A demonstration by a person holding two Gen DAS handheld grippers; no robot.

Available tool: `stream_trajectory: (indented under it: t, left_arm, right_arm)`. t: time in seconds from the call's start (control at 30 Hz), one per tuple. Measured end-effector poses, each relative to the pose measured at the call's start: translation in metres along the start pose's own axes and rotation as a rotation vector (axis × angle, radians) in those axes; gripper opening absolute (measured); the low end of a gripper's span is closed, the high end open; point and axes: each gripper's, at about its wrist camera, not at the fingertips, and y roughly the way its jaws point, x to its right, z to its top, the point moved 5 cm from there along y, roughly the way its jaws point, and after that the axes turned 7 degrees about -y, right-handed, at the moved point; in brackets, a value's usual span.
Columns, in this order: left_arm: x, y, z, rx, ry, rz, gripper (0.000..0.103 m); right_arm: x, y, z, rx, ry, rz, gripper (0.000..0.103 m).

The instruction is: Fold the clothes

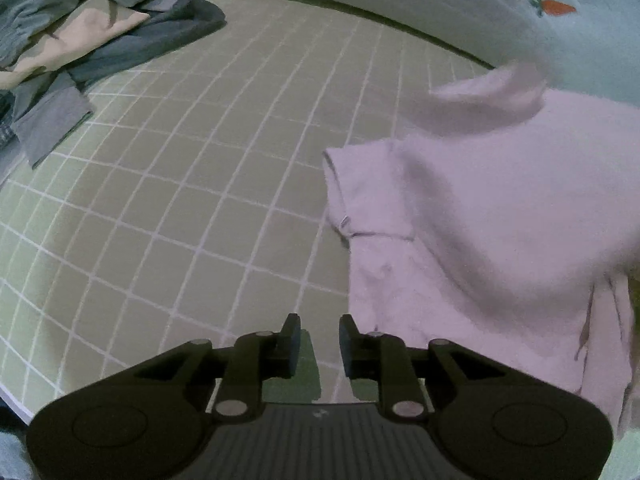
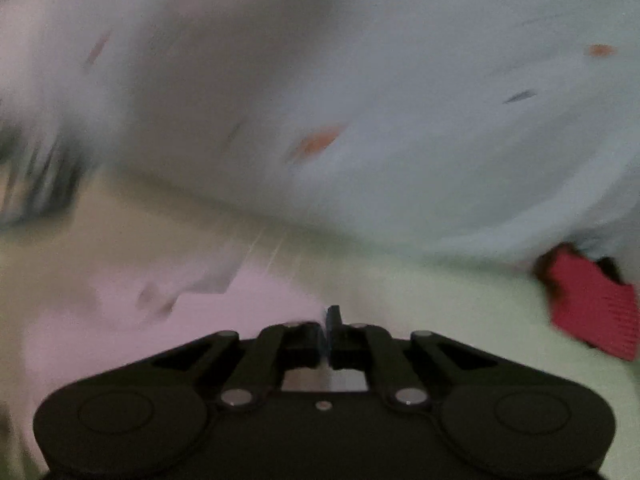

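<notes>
Left gripper: jaws narrowly apart, nothing between them, low over the green grid mat, just beside the pink shirt's lower left edge.

Pink shirt: lies on the right part of the mat, short sleeve pointing left, collar toward the far side and blurred.

Pile of clothes: grey, blue and beige garments heaped at the far left corner of the mat, well apart from the shirt.

Pale sheet with carrot print: runs along the far edge of the mat.

Right gripper: jaws closed together; view heavily blurred, so whether cloth is pinched cannot be told. Pink shirt shows to its left.

Red object: at the right edge, beside the pale sheet; kind unclear.
</notes>
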Motion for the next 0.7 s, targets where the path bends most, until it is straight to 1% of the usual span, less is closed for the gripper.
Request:
stream_trajectory:
  t: [0.03,0.07,0.13,0.17,0.2,0.23,0.27,0.3,0.33,0.4,0.47,0.53,0.6,0.63,0.67,0.7]
  left_arm:
    - [0.002,0.001,0.001,0.007,-0.015,0.003,0.023]
    - [0.003,0.001,0.002,0.013,-0.034,0.005,0.024]
    - [0.005,0.002,0.005,0.026,-0.077,0.005,0.025]
    - [0.006,0.002,0.006,0.032,-0.097,0.005,0.029]
    - [0.007,0.003,0.008,0.038,-0.117,0.008,0.034]
    - [0.008,0.004,0.010,0.042,-0.131,0.011,0.035]
    - [0.008,0.006,0.014,0.047,-0.146,0.016,0.038]
    - [0.009,0.008,0.018,0.053,-0.161,0.020,0.042]
    - [0.008,0.010,0.023,0.061,-0.178,0.024,0.044]
    - [0.009,0.016,0.035,0.074,-0.206,0.028,0.057]
    - [0.010,0.023,0.047,0.080,-0.226,0.035,0.061]
    - [0.015,0.034,0.058,0.063,-0.214,0.051,0.062]
    - [0.023,0.044,0.067,0.033,-0.177,0.068,0.065]
    - [0.027,0.047,0.070,0.024,-0.153,0.064,0.067]
    - [0.032,0.050,0.072,0.015,-0.129,0.060,0.072]
    - [0.035,0.053,0.071,0.009,-0.105,0.058,0.073]
  right_arm:
    - [0.036,-0.011,0.016,0.056,0.093,-0.054,0.003]
    - [0.069,-0.020,0.022,0.087,0.170,-0.119,0.003]
    - [0.145,-0.029,0.019,0.107,0.319,-0.309,0.003]
    - [0.182,-0.034,0.017,0.116,0.394,-0.403,0.005]
    - [0.216,-0.037,0.008,0.095,0.461,-0.486,0.013]
    - [0.242,-0.031,-0.017,0.003,0.511,-0.539,0.031]
    - [0.266,-0.026,-0.041,-0.090,0.561,-0.591,0.039]
    - [0.291,-0.021,-0.065,-0.184,0.609,-0.643,0.040]
    - [0.309,-0.018,-0.088,-0.264,0.653,-0.674,0.040]
    - [0.316,-0.019,-0.132,-0.350,0.718,-0.642,0.044]
    - [0.309,-0.025,-0.168,-0.388,0.771,-0.601,0.056]
    - [0.300,-0.029,-0.190,-0.394,0.827,-0.564,0.058]
    - [0.289,-0.028,-0.205,-0.376,0.916,-0.513,0.064]
    - [0.285,-0.023,-0.206,-0.359,0.964,-0.480,0.070]
    - [0.281,-0.017,-0.207,-0.345,1.007,-0.443,0.075]
    - [0.277,-0.010,-0.208,-0.336,1.038,-0.399,0.077]
